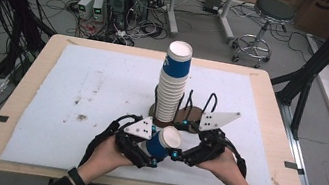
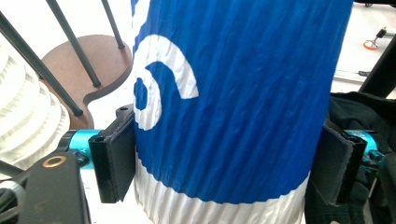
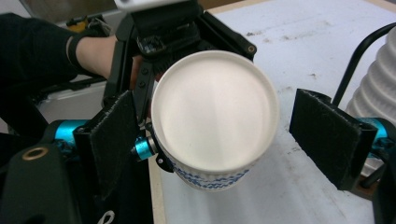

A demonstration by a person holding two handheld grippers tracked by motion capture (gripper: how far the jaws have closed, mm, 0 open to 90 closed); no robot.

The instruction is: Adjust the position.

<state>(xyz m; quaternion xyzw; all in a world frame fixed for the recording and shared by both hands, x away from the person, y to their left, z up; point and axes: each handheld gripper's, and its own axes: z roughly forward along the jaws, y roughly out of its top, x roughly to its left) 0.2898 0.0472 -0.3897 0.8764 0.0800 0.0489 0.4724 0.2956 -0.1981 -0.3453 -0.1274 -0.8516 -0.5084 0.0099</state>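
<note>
A blue paper cup with a white logo lies on its side above the table's near edge. My left gripper is shut on it, and in the left gripper view both pads press the ribbed blue wall of the cup. My right gripper stands open at the cup's white round end, one jaw on each side with gaps between. That end faces the right gripper view's camera, with my right gripper around it.
A tall stack of the same cups stands in a brown wooden holder with black wire loops, just beyond both grippers. A white foam mat covers the wooden table. Floor cables, computers and a stool lie beyond.
</note>
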